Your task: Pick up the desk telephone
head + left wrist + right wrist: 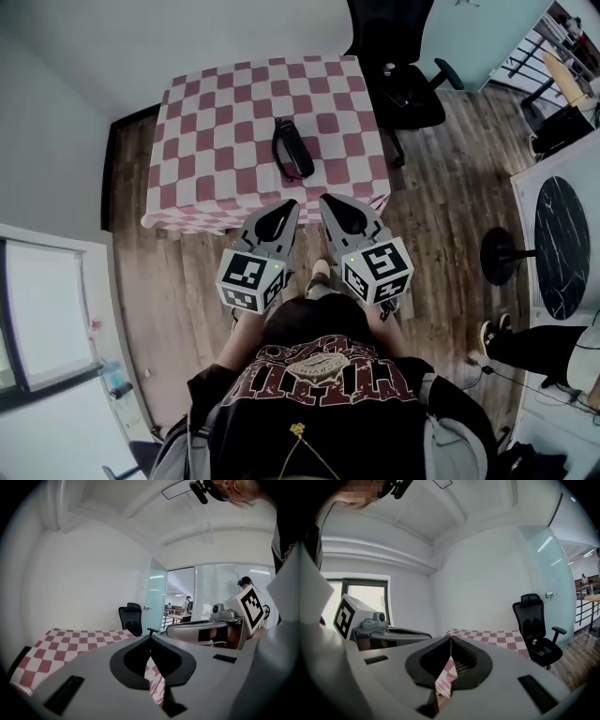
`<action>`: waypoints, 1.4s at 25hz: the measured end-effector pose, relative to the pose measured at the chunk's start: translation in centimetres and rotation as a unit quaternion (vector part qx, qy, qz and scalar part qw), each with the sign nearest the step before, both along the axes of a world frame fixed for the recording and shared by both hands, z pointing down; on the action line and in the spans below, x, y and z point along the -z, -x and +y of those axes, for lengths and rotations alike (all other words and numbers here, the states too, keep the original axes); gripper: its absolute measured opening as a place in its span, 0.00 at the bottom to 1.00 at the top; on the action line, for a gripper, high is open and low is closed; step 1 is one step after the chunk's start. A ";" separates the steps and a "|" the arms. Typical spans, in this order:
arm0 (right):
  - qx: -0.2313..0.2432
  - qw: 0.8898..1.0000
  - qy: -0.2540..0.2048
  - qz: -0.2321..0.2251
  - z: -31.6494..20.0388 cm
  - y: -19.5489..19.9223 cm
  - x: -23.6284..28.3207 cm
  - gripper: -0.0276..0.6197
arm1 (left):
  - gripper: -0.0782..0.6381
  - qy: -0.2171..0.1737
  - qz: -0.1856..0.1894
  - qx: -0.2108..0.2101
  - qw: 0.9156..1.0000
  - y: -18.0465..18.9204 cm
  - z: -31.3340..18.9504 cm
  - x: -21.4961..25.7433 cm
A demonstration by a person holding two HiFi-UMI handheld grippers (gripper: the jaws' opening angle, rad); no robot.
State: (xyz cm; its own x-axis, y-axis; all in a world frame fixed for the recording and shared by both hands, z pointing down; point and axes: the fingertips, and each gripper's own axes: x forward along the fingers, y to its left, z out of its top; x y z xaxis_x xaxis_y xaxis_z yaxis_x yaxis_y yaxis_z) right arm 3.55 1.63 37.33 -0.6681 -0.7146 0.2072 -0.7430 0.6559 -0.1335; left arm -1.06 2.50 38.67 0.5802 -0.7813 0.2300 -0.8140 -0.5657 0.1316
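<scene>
On your far left a window [37, 323] sits in the white wall. Ahead of you stands the table [202, 112], covered by a red-and-white checked cloth that hangs over its near edge.

Your left gripper [287, 206] points at that near edge. Its tips are over the hanging cloth and it touches nothing. In the left gripper view its jaws [150, 639] are pressed together at the tip with nothing between them. Only checked cloth shows through the slit behind them.

The desk telephone [292, 148] is a black, elongated unit lying on the cloth right of the table's middle, in the near half. It lies just beyond both sets of tips, roughly in line with the gap between your two grippers, and clear of each.

Your right gripper [328, 201] is beside the left one, angled slightly inward, its tips also at the table's near edge. In the right gripper view its jaws [450, 638] are clenched tight and empty.

Right of the table, a black office chair [398, 66] stands on the wooden floor. Further right is a round black marble tabletop [561, 246].
</scene>
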 end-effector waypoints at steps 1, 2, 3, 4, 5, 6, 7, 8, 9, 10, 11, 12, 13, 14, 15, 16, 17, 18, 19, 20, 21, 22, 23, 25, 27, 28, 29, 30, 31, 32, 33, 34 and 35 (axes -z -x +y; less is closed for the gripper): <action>0.003 1.000 0.000 0.002 -0.6 -0.2 0.1 0.07 | 0.11 0.000 -0.002 0.002 1.000 -0.2 -0.6 0.1; 0.005 1.000 0.000 0.004 -1.3 -0.4 0.1 0.07 | 0.11 0.000 -0.002 0.005 1.000 -0.4 -1.3 0.2; 0.007 1.000 0.000 0.006 -1.9 -0.6 0.2 0.07 | 0.11 0.000 -0.002 0.008 1.000 -0.6 -1.8 0.3; 0.010 1.000 0.001 0.006 -2.5 -0.8 0.2 0.07 | 0.11 0.001 -0.001 0.010 1.000 -0.8 -2.4 0.3; 0.013 1.000 0.001 0.006 -2.9 -0.8 0.2 0.07 | 0.11 0.002 0.000 0.013 1.000 -0.9 -2.8 0.3; 0.018 1.000 0.001 0.005 -3.4 -0.8 0.2 0.07 | 0.11 0.003 0.000 0.017 1.000 -1.0 -3.2 0.3; 0.023 1.000 0.000 0.004 -3.8 -0.7 0.2 0.07 | 0.11 0.003 -0.001 0.021 1.000 -1.0 -3.6 0.2; 0.029 1.000 0.000 0.003 -4.1 -0.5 0.2 0.07 | 0.11 0.004 -0.002 0.025 1.000 -1.0 -3.9 0.2; 0.035 0.999 0.001 0.003 -4.4 -0.4 0.2 0.07 | 0.11 0.004 -0.002 0.029 1.000 -0.9 -4.1 0.1; 0.040 0.999 0.001 0.002 -4.6 -0.3 0.2 0.07 | 0.11 0.006 -0.002 0.033 0.999 -0.9 -4.3 0.1; 0.045 0.999 0.002 0.002 -4.8 -0.2 0.2 0.07 | 0.11 0.007 -0.002 0.037 0.999 -0.8 -4.6 0.0; 0.049 0.999 0.003 0.002 -5.1 -0.2 0.1 0.07 | 0.11 0.008 -0.002 0.040 0.999 -0.8 -4.8 0.0; 0.052 0.999 0.003 0.002 -5.3 -0.2 0.1 0.07 | 0.11 0.008 -0.004 0.043 0.999 -0.9 -5.1 0.0; 0.055 0.999 0.003 0.002 -5.5 -0.3 0.0 0.07 | 0.11 0.008 -0.007 0.046 0.999 -1.0 -5.4 -0.1; 0.056 0.998 0.004 0.001 -5.7 -0.5 0.0 0.07 | 0.11 0.009 -0.009 0.049 0.999 -1.1 -5.6 -0.1; 0.057 0.998 0.004 0.000 -6.0 -0.7 -0.1 0.07 | 0.11 0.010 -0.009 0.051 0.999 -1.2 -5.9 -0.2; 0.057 0.998 0.005 -0.001 -6.2 -0.9 -0.2 0.07 | 0.11 0.010 -0.009 0.053 0.998 -1.3 -6.1 -0.3; 0.059 0.998 0.005 -0.001 -6.3 -1.1 -0.3 0.07 | 0.11 0.009 -0.008 0.055 0.998 -1.5 -6.3 -0.4; 0.060 0.998 0.005 0.000 -6.5 -1.3 -0.5 0.07 | 0.11 0.008 -0.007 0.058 0.998 -1.7 -6.5 -0.4; 0.061 0.998 0.005 0.000 -6.7 -1.5 -0.6 0.07 | 0.11 0.007 -0.005 0.060 0.998 -1.9 -6.7 -0.5; 0.062 0.998 0.007 -0.001 -6.9 -1.7 -0.8 0.07 | 0.11 0.007 -0.003 0.062 0.998 -2.1 -6.9 -0.6; 0.062 0.998 0.009 -0.002 -7.1 -1.9 -1.0 0.07 | 0.11 0.009 -0.002 0.063 0.998 -2.3 -7.1 -0.7; 0.063 0.998 0.012 -0.004 -7.2 -1.9 -1.2 0.07 | 0.11 0.011 -0.003 0.064 0.998 -2.4 -7.2 -0.9; 0.063 0.998 0.015 -0.005 -7.6 -1.9 -1.4 0.07 | 0.11 0.014 -0.006 0.061 0.998 -2.5 -7.5 -1.2; 0.062 0.998 0.017 -0.003 -7.9 -1.9 -1.6 0.07 | 0.11 0.016 -0.010 0.058 0.998 -2.5 -7.9 -1.4; 0.060 0.998 0.017 -0.001 -8.1 -1.9 -1.8 0.07 | 0.11 0.017 -0.011 0.056 0.998 -2.4 -8.2 -1.5; 0.057 0.998 0.018 0.000 -8.4 -1.9 -1.9 0.07 | 0.11 0.017 -0.011 0.054 0.998 -2.4 -8.6 -1.5; 0.053 0.998 0.019 0.001 -8.8 -1.9 -2.0 0.07 | 0.11 0.018 -0.011 0.050 0.999 -2.4 -9.0 -1.6; 0.049 0.999 0.020 0.001 -9.2 -1.9 -2.1 0.07 | 0.11 0.019 -0.010 0.047 0.999 -2.5 -9.4 -1.7; 0.045 0.999 0.021 0.001 -9.5 -1.8 -2.1 0.07 | 0.11 0.019 -0.010 0.042 0.999 -2.5 -9.9 -1.8; 0.040 0.999 0.021 0.000 -9.9 -1.8 -2.2 0.07 | 0.11 0.019 -0.009 0.037 0.999 -2.5 -10.4 -1.8; 0.034 0.999 0.021 -0.001 -10.3 -1.8 -2.2 0.07 | 0.11 0.019 -0.008 0.031 0.999 -2.6 -10.9 -1.9; 0.028 0.999 0.021 -0.002 -10.7 -1.8 -2.1 0.07 | 0.11 0.020 -0.006 0.024 0.999 -2.6 -11.4 -2.0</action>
